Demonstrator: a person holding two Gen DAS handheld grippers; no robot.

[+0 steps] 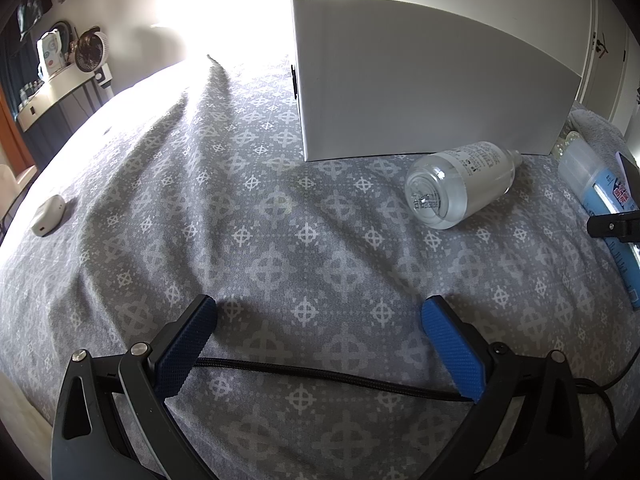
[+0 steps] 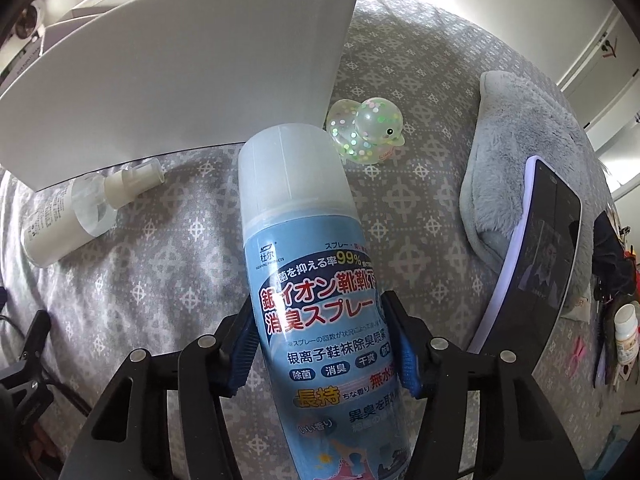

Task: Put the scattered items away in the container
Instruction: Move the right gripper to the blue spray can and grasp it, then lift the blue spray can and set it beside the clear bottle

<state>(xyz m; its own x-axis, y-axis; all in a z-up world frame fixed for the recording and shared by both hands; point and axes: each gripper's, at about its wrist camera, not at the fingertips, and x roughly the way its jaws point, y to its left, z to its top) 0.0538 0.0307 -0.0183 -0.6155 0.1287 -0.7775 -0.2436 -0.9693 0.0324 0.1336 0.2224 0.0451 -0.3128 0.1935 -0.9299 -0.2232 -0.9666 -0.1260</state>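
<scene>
My right gripper is shut on a light blue spray can with a translucent cap, its blue pads pressed on both sides of the can. The can also shows at the right edge of the left wrist view. A white box, the container, stands on the bed behind; it also shows in the right wrist view. A clear bottle lies on its side in front of the box, also in the right wrist view. A glittery clear duck toy sits by the box corner. My left gripper is open and empty above the grey patterned bedsheet.
A small white case lies at the bed's left edge. A grey plush cushion with a phone leaning on it lies to the right. A black cable runs across the sheet under my left gripper. A desk with a fan stands beyond the bed.
</scene>
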